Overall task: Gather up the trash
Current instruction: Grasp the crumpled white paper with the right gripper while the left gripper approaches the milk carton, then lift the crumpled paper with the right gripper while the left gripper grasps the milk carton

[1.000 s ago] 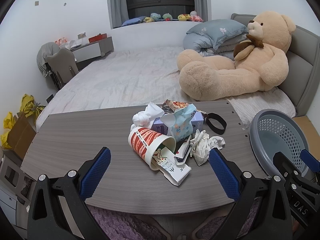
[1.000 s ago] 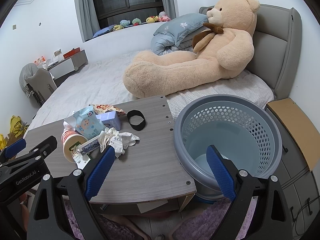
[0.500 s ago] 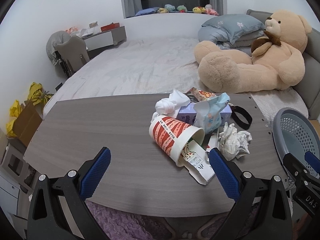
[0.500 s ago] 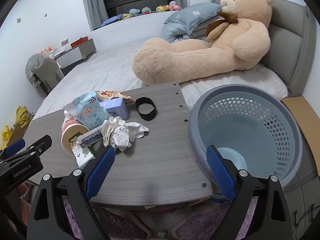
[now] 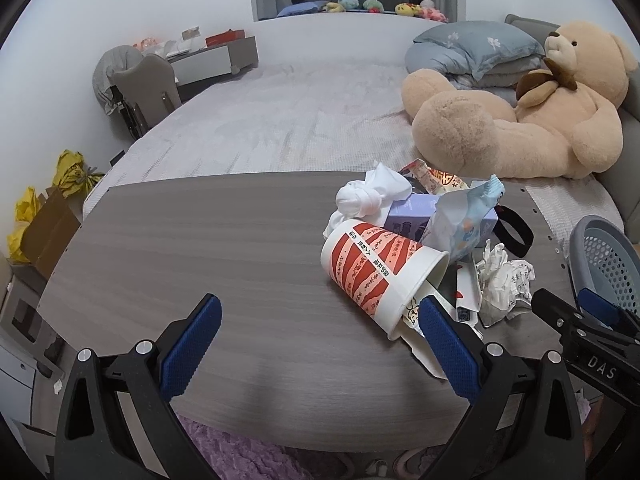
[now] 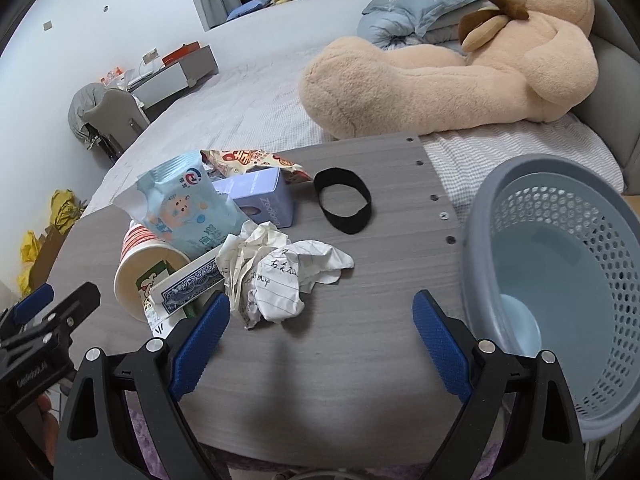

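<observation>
A heap of trash lies on the grey wood table (image 5: 200,248): a tipped red-striped paper cup (image 5: 380,272) (image 6: 146,260), crumpled lined paper (image 6: 276,276) (image 5: 504,280), a light-blue wipes pack (image 6: 188,208), a lilac box (image 6: 260,196), a snack wrapper (image 6: 256,160), a knotted white cloth (image 5: 372,196) and a black band (image 6: 344,204). A grey-blue perforated basket (image 6: 560,280) (image 5: 604,252) stands off the table's right end. My left gripper (image 5: 320,340) is open, low over the near edge, its right finger beside the cup mouth. My right gripper (image 6: 320,328) is open, its left finger next to the crumpled paper.
Behind the table is a bed (image 5: 288,128) with a big tan teddy bear (image 6: 440,64) and folded bedding (image 5: 476,52). A chair (image 5: 140,88) and desk stand at the far left, with yellow bags (image 5: 72,168) and a cardboard box on the floor.
Both grippers have moved forward over the table, toward the trash. In the left view the pile slid rightward; in the right view the paper now sits beside the left finger. Both stay open.
</observation>
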Demonstrator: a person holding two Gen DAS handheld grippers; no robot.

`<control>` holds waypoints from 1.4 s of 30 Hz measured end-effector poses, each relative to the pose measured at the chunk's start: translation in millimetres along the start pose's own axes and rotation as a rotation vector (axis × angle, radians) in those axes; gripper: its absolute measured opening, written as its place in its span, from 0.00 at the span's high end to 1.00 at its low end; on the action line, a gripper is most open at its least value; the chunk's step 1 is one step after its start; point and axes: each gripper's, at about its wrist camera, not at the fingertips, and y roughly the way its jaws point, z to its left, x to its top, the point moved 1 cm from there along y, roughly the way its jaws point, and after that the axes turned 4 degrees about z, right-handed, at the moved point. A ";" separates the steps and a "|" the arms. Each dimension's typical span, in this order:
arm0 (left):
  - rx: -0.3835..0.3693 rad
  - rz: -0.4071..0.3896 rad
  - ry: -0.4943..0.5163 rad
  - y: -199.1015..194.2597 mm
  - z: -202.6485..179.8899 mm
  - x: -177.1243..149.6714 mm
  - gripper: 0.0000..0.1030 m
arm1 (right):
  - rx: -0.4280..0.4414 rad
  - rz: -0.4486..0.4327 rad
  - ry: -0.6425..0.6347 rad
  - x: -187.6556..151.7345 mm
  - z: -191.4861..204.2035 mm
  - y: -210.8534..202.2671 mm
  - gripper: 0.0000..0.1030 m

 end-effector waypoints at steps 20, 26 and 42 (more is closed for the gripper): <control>-0.027 0.018 -0.022 8.8 11.0 -2.4 0.06 | 0.010 0.082 -0.009 15.7 12.0 50.5 0.15; -0.033 0.021 -0.019 7.3 7.8 -2.5 0.06 | 0.032 0.078 -0.038 14.4 16.6 47.7 0.31; -0.072 0.022 -0.004 -8.7 -7.8 -7.1 0.06 | 0.088 0.047 -0.026 11.1 8.2 21.9 0.68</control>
